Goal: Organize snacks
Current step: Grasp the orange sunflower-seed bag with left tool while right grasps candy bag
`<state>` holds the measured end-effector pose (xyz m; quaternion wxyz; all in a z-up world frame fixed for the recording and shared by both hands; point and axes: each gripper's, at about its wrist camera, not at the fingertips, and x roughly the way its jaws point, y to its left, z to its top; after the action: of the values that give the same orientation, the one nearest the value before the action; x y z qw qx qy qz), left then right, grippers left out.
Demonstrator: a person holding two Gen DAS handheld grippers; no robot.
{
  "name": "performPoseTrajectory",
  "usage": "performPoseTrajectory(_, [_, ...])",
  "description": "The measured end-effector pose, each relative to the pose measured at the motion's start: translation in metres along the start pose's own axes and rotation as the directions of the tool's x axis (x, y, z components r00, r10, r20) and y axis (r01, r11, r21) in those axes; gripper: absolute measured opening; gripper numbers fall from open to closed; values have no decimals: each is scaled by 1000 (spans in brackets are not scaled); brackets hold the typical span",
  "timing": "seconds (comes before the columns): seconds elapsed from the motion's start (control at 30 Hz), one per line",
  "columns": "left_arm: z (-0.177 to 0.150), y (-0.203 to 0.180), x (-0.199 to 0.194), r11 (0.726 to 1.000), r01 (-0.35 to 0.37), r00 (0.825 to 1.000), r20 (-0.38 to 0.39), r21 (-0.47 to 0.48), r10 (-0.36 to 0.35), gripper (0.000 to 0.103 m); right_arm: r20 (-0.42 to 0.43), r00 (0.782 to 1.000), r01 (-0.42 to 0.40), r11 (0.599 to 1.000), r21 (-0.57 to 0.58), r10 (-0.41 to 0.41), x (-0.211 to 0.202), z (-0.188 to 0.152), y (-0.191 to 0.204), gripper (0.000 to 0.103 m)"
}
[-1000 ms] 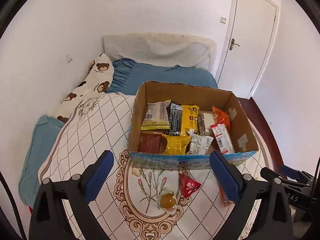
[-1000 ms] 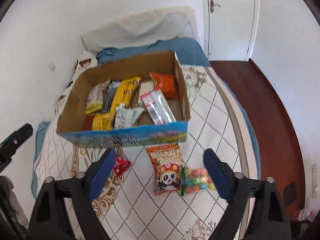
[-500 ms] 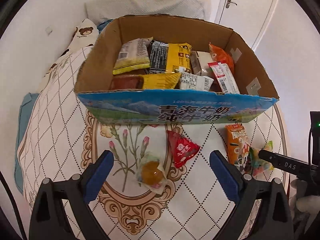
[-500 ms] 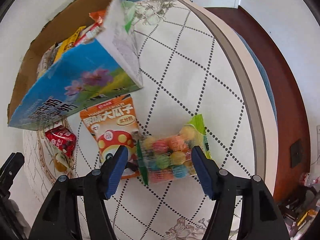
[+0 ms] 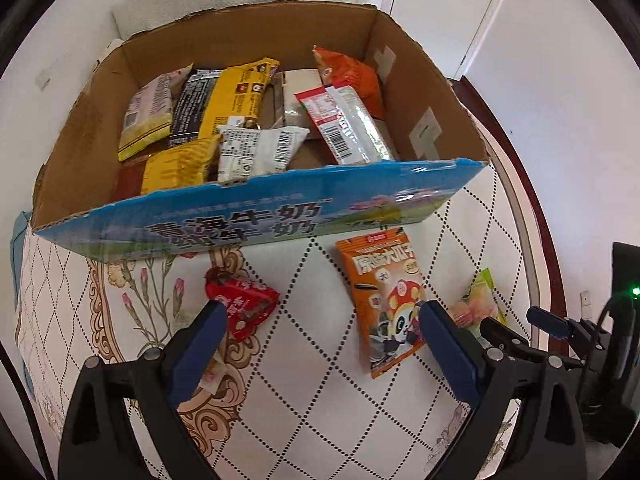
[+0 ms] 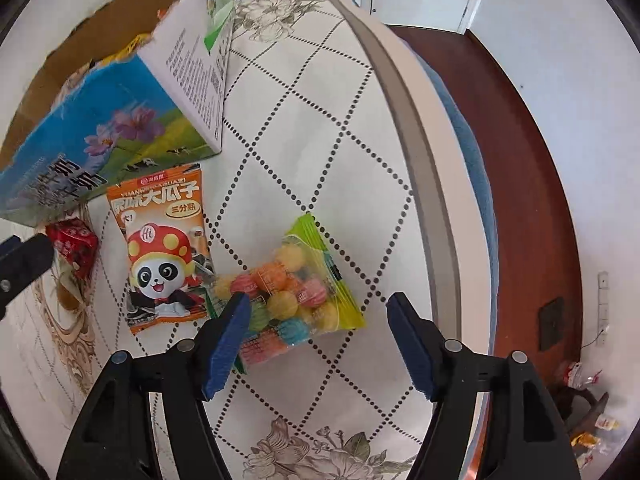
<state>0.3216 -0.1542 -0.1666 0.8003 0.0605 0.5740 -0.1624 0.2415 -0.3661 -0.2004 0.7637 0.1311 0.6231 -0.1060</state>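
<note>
An open cardboard box (image 5: 248, 224) with a blue printed front holds several snack packets on the bed. In front of it lie a red packet (image 5: 244, 306), an orange panda packet (image 5: 386, 300) and a clear bag of coloured candy balls (image 6: 298, 286). My left gripper (image 5: 320, 320) is open, low over the quilt, between the red and the orange packet. My right gripper (image 6: 318, 312) is open with the candy bag between its fingers; its left finger overlaps the bag's edge. The orange packet (image 6: 164, 248) and red packet (image 6: 74, 246) also show in the right wrist view.
The quilted bed cover (image 6: 320, 140) ends at a grey border on the right, then a dark wooden floor (image 6: 520, 160). A small wrapped round candy (image 6: 70, 298) lies below the red packet. A white door (image 5: 440, 12) and pillows are behind the box.
Both grippers have come lower and closer to the loose snacks. The left one shifted right toward the red and orange packets. The right one closed in over the candy bag.
</note>
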Motion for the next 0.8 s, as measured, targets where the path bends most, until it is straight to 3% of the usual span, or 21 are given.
performPoseTrajectory(0.07, [1, -8, 2, 1000, 2, 1000, -8, 10, -2, 98, 9, 995, -97, 985, 143, 97, -5, -6, -20, 73])
performPoseTrajectory(0.17, [2, -14, 6, 1000, 3, 1000, -15, 15, -3, 98, 19, 978, -200, 918, 343, 206, 5, -12, -46, 80])
performPoseTrajectory(0.27, [4, -19, 10, 1000, -15, 1000, -24, 24, 16, 98, -33, 962, -230, 867, 442, 272, 41, -8, -49, 80])
performPoseTrajectory(0.37, [7, -26, 16, 999, -29, 998, -48, 36, 31, 98, -42, 966, -226, 908, 354, 257, 53, 3, -29, 81])
performPoseTrajectory(0.43, [10, -33, 22, 998, -30, 996, -78, 48, 33, 98, -26, 975, -211, 954, 212, 222, 46, 5, -17, 76])
performPoseTrajectory(0.57, [11, -50, 40, 998, -23, 989, -144, 60, 32, 98, -15, 992, -124, 992, 20, 124, 32, -9, -19, 74])
performPoseTrajectory(0.8, [7, -87, 91, 981, -100, 961, -239, 168, 139, 98, -8, 994, -113, 994, 12, 113, 30, -28, -45, 75])
